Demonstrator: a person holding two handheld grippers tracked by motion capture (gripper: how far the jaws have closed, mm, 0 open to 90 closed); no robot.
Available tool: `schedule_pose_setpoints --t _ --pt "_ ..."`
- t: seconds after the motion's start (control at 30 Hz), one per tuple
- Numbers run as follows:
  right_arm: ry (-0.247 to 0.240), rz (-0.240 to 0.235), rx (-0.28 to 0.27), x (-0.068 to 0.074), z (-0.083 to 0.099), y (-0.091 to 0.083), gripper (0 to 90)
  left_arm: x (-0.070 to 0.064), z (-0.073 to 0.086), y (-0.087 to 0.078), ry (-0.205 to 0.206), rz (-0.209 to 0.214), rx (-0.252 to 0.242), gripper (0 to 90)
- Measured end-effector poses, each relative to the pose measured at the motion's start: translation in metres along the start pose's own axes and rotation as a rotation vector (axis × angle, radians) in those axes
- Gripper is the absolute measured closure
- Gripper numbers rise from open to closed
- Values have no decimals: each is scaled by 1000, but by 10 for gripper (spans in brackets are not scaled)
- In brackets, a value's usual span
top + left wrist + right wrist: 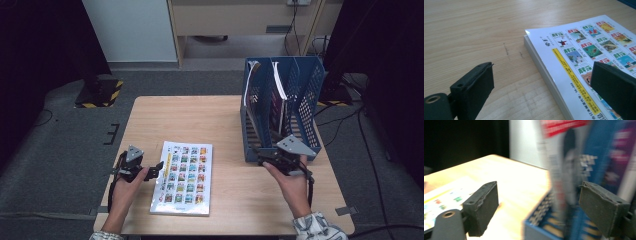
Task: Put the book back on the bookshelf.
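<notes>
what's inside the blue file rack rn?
Blue file rack: two upright books in the left and middle slots; right slot looks empty. Their lower parts are hidden behind the rack's front wall and the right gripper.

Wooden table – black-yellow striped base beyond

This looks like a lab or office recording room. A light wooden surface stands on grey carpet; behind it are a pale partition panel and beige cabinet. Black stands with yellow-black hazard-striped bases flank the surface, and cables trail across the floor beside it.
</notes>
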State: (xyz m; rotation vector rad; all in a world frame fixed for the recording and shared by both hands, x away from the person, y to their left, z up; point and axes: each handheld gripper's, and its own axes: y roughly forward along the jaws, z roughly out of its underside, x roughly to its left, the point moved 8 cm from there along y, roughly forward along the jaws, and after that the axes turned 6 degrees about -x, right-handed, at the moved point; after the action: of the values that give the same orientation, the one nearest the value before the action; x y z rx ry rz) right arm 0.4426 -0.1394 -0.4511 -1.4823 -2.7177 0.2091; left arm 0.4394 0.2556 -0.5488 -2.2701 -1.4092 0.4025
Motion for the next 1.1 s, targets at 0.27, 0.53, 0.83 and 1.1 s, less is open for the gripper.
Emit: schedule_pose_setpoints --t 0.27,0.53,0.83,1.1 --pt "-48 -162 73 65 15 21 95 -7 3 5 11 14 28 41" --pt "-80 -254 137 112 35 50 94 -10 5 10 6 -7 30 45" --pt "-108 -332 256 148 67 88 158 -13 7 12 3 -1 50 59" --pt "-56 -360 427 153 100 99 181 -12 9 12 5 6 62 142"
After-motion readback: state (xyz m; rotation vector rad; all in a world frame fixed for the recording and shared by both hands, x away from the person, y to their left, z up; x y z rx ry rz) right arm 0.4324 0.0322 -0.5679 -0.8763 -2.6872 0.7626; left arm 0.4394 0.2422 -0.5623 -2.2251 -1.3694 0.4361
